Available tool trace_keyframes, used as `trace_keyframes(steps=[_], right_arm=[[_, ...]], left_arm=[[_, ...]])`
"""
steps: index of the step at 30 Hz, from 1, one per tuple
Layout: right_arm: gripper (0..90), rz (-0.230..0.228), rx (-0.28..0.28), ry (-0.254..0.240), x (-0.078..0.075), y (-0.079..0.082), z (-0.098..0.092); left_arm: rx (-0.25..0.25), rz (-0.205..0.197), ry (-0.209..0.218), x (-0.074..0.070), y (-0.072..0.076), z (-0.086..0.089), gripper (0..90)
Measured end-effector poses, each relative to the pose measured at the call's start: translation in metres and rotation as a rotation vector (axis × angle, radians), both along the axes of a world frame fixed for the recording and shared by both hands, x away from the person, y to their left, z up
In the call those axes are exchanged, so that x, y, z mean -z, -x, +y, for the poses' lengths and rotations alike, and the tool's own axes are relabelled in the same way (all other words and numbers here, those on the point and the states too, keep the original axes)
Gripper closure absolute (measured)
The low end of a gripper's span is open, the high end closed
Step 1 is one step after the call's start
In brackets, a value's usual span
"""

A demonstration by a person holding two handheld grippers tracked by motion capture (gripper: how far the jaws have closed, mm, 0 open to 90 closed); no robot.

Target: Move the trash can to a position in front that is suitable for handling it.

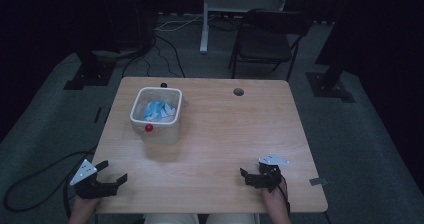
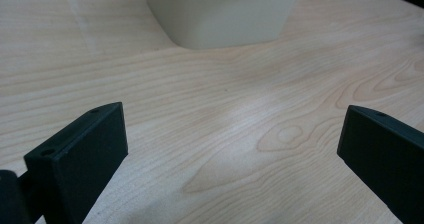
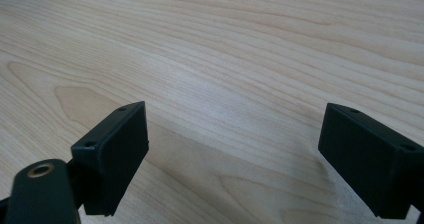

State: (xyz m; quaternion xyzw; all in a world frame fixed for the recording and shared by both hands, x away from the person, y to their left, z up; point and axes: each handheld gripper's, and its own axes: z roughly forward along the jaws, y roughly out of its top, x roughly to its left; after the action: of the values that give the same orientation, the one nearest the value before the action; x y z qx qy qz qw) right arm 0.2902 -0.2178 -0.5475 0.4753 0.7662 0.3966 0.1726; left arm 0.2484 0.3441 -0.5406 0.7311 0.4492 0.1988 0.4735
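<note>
A wooden table [image 1: 220, 134] takes up the middle of the high view, standing on grey carpet with a dark folding chair [image 1: 267, 39] beyond its far edge. A round hole [image 1: 238, 91] sits in the tabletop near the far edge, right of centre.

On the far left part of the table stands a pale square bin [image 1: 156, 115], upright, with blue and white scraps [image 1: 159, 110] inside and a small red ball [image 1: 148, 128] at its near rim. Its lower wall also shows at the top of the left gripper view.

At the near left corner the left gripper [image 1: 114, 173] rests, jaws spread wide with nothing between them, well apart from the bin. At the near right edge the right gripper [image 1: 251, 176] is held by a hand [image 1: 274, 200], its jaws likewise wide and empty over bare wood.
</note>
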Motion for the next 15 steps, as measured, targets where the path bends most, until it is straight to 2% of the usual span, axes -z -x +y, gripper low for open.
trace_keyframes(steps=[1,3,6,10,11,12,13,14,15], right_arm=[[12.0,0.000,0.000,0.000,0.000,0.000,0.000],[12.0,0.003,-0.001,0.006,0.000,0.000,0.000],[12.0,-0.006,-0.005,0.003,0.000,0.001,0.001],[12.0,-0.024,-0.017,0.007,-0.001,-0.001,0.003],[12.0,-0.024,-0.017,0.007,-0.001,-0.001,0.003],[12.0,-0.042,-0.030,0.009,-0.001,-0.004,0.006],[12.0,-0.042,-0.030,0.009,-0.001,-0.004,0.006],[12.0,-0.070,-0.045,-0.030,-0.003,-0.009,0.008],[12.0,-0.070,-0.045,-0.030,-0.003,-0.009,0.008]], left_arm=[[0.000,0.000,0.000,0.000,0.000,0.000,0.4],[-0.026,0.021,-0.053,0.000,-0.001,-0.004,0.4],[-0.024,0.017,-0.100,0.000,-0.002,-0.009,0.4],[0.000,0.037,-0.104,0.000,-0.008,-0.009,0.4],[-0.003,0.033,-0.123,0.000,-0.009,-0.009,0.4],[-0.008,0.008,-0.148,0.000,-0.012,-0.009,0.4],[-0.008,0.008,-0.148,0.000,-0.012,-0.009,0.4],[-0.002,0.005,-0.140,0.000,-0.015,-0.008,0.4],[0.001,0.004,-0.137,0.000,-0.018,-0.008,0.4]])
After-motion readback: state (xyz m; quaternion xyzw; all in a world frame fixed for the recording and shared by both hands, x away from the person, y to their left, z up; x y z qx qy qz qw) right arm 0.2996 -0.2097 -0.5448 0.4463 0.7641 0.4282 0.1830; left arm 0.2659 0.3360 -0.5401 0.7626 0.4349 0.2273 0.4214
